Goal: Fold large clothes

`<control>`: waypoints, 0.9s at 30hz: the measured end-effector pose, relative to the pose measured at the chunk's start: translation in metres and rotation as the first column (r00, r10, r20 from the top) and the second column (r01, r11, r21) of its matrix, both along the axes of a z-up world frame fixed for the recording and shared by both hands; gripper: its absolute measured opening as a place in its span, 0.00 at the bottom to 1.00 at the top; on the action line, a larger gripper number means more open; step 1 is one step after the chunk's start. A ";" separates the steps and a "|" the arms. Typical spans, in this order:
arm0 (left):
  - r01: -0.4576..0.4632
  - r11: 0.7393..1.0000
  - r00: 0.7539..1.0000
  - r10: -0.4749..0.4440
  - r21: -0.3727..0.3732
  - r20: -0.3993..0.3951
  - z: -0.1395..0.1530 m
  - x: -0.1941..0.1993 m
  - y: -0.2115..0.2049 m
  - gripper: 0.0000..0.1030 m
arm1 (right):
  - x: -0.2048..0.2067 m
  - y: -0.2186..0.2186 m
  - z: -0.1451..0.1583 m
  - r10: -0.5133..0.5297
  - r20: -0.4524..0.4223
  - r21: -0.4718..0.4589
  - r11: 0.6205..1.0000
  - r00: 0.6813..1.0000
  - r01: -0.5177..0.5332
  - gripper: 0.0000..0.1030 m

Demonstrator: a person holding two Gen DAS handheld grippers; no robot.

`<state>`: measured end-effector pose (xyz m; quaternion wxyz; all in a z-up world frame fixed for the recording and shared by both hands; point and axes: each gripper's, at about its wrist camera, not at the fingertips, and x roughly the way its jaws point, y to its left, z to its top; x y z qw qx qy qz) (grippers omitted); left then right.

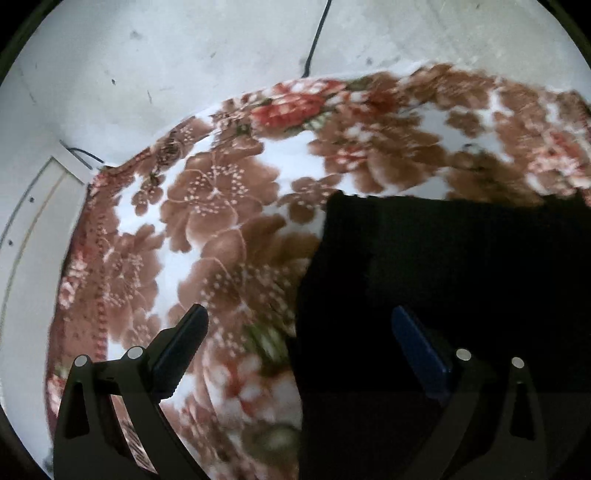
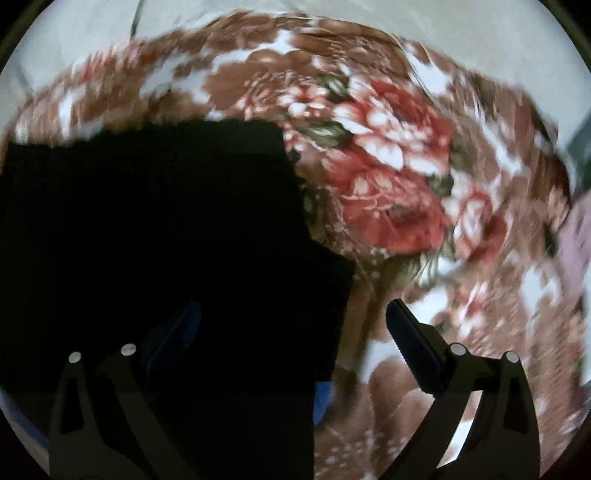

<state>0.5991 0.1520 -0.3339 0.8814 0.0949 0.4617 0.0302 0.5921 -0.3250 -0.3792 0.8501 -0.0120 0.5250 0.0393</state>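
A black garment (image 1: 443, 280) lies on a brown and red floral blanket (image 1: 221, 206). In the left wrist view it fills the right side, its left edge running between my fingers. My left gripper (image 1: 301, 326) is open and holds nothing, above that edge. In the right wrist view the black garment (image 2: 166, 229) fills the left side, with a stepped right edge. My right gripper (image 2: 291, 317) is open and empty, with its left finger over the garment and its right finger over the floral blanket (image 2: 406, 166).
A pale concrete floor (image 1: 166, 55) lies beyond the blanket, with a black cable (image 1: 317, 33) across it. A white panel (image 1: 33, 206) sits at the left edge. Something blue (image 2: 323, 398) shows under the garment's lower edge. A pinkish object (image 2: 576, 236) sits far right.
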 end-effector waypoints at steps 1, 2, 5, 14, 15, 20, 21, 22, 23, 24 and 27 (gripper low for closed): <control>0.005 1.000 1.000 -0.005 -0.031 -0.013 0.001 -0.001 0.002 0.95 | 0.006 -0.002 0.003 -0.002 0.004 0.020 1.000 1.000 0.002 0.95; 0.011 0.999 1.000 -0.012 -0.046 -0.024 0.001 0.001 0.003 0.95 | 0.017 -0.003 0.009 -0.001 0.014 0.023 1.000 1.000 0.001 0.95; 0.012 0.998 0.999 -0.014 -0.065 -0.038 -0.005 0.022 0.006 0.95 | 0.052 0.005 0.015 0.039 0.000 0.038 0.999 0.999 -0.039 0.95; 0.025 0.965 0.984 -0.069 -0.260 -0.162 -0.047 0.073 0.013 0.39 | 0.123 0.005 -0.026 0.075 -0.102 0.097 0.993 0.992 -0.065 0.85; 0.042 0.967 0.978 -0.092 -0.250 -0.189 -0.054 0.074 0.008 0.25 | 0.123 0.003 -0.028 0.080 -0.104 0.125 0.990 0.991 -0.066 0.70; 0.094 0.977 0.989 -0.114 -0.190 -0.098 -0.032 0.057 -0.005 0.11 | 0.108 -0.004 -0.004 0.098 -0.067 0.180 0.980 0.993 -0.084 0.34; 0.080 0.975 0.992 -0.097 -0.207 -0.074 -0.021 0.054 -0.001 0.11 | 0.106 -0.006 0.008 0.098 -0.041 0.181 0.979 0.994 -0.089 0.34; 0.070 0.970 0.994 -0.087 -0.233 -0.067 -0.014 0.052 0.003 0.11 | 0.105 -0.008 0.017 0.101 -0.021 0.182 0.979 0.995 -0.096 0.34; 0.067 0.973 0.993 -0.086 -0.222 -0.080 -0.013 0.052 0.003 0.11 | 0.107 -0.008 0.019 0.104 -0.003 0.163 0.981 0.995 -0.103 0.34; 0.069 0.978 0.991 -0.090 -0.197 -0.103 -0.019 0.054 0.002 0.12 | 0.110 -0.007 0.014 0.098 -0.012 0.153 0.984 0.995 -0.095 0.34; 0.026 0.992 0.975 -0.052 -0.121 -0.218 -0.062 0.069 -0.003 0.14 | 0.119 -0.001 -0.022 0.058 -0.072 0.069 0.996 0.996 -0.053 0.33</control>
